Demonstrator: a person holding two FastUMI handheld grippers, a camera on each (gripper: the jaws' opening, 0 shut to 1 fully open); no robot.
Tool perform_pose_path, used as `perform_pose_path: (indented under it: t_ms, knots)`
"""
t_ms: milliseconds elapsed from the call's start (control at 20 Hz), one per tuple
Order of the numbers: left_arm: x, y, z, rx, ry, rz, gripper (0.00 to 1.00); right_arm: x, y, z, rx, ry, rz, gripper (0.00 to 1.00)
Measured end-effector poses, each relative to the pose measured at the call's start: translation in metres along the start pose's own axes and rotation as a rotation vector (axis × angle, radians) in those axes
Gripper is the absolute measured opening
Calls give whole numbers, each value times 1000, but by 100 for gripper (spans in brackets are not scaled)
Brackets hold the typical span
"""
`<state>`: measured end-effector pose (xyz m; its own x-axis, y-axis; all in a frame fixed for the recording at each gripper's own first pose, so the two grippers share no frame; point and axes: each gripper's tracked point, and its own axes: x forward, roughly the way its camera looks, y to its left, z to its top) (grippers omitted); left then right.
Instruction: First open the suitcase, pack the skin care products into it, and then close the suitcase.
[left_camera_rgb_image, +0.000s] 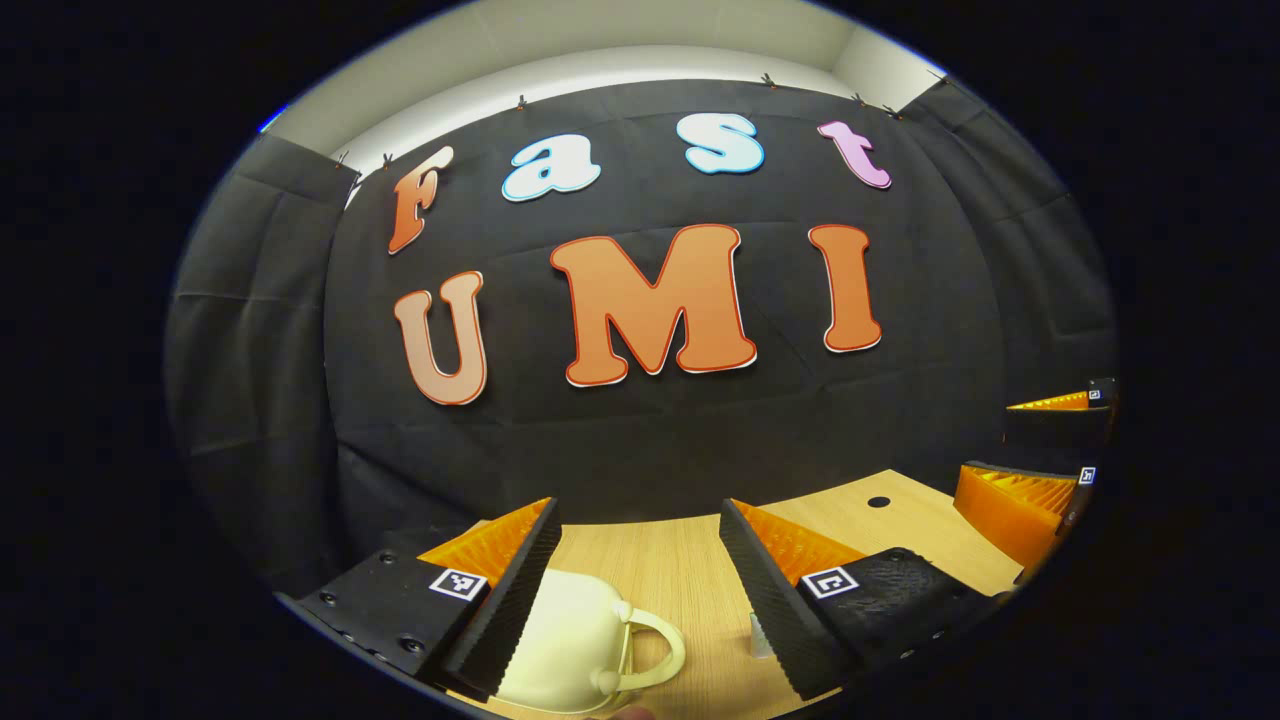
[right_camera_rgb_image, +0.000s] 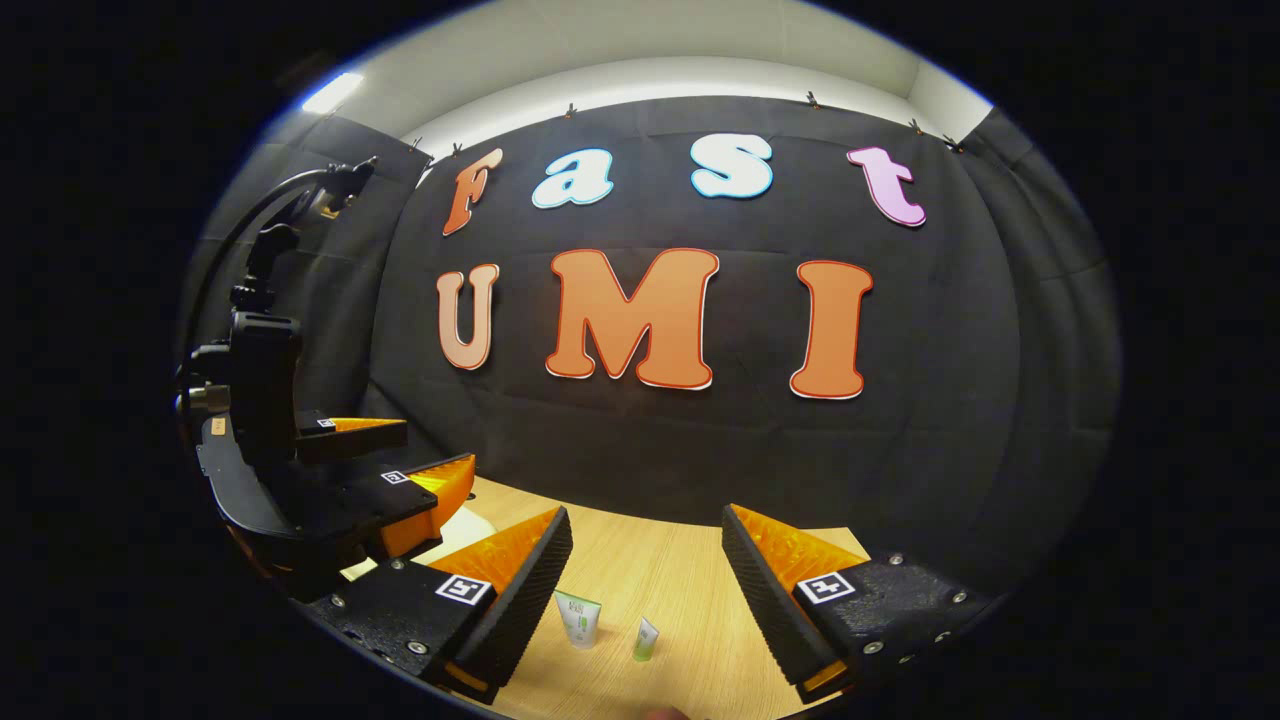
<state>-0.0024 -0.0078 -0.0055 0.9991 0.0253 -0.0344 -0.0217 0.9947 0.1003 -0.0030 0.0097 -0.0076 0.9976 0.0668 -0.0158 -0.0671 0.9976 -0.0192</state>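
Note:
A small cream suitcase (left_camera_rgb_image: 570, 640) with a loop handle (left_camera_rgb_image: 655, 650) lies on the wooden table (left_camera_rgb_image: 660, 570), just below and between the fingers of my left gripper (left_camera_rgb_image: 638, 520), which is open and holds nothing. What shows of the case looks closed. A small pale tube (left_camera_rgb_image: 760, 635) stands by the left gripper's right finger. In the right gripper view, two skin care tubes, a white one (right_camera_rgb_image: 578, 618) and a smaller green-tipped one (right_camera_rgb_image: 645, 640), stand on the table (right_camera_rgb_image: 660, 570) under my right gripper (right_camera_rgb_image: 647, 525), which is open and empty. A corner of the suitcase (right_camera_rgb_image: 465, 525) peeks out behind the left gripper (right_camera_rgb_image: 420, 450).
The right gripper (left_camera_rgb_image: 1040, 445) hovers open at the right edge of the left gripper view. A round hole (left_camera_rgb_image: 878, 501) marks the tabletop near its back edge. The black cloth wall stands close behind the table. A black camera arm (right_camera_rgb_image: 260, 260) rises at the left.

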Motion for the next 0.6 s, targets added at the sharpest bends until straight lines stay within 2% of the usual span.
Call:
perform_pose_path:
  t_ms: [150, 250, 600]
  knots:
    - [-3, -4, -3, 34, -4, 3, 98, 3, 1, -1, 4, 2, 14, 95]
    - [-4, -11, -15, 55, 18, -20, 98, 5, -3, -4, 4, 6, 13, 95]
    - [-3, -23, -109, 276, 206, -84, 98, 6, -42, -16, -13, 30, -47, 95]
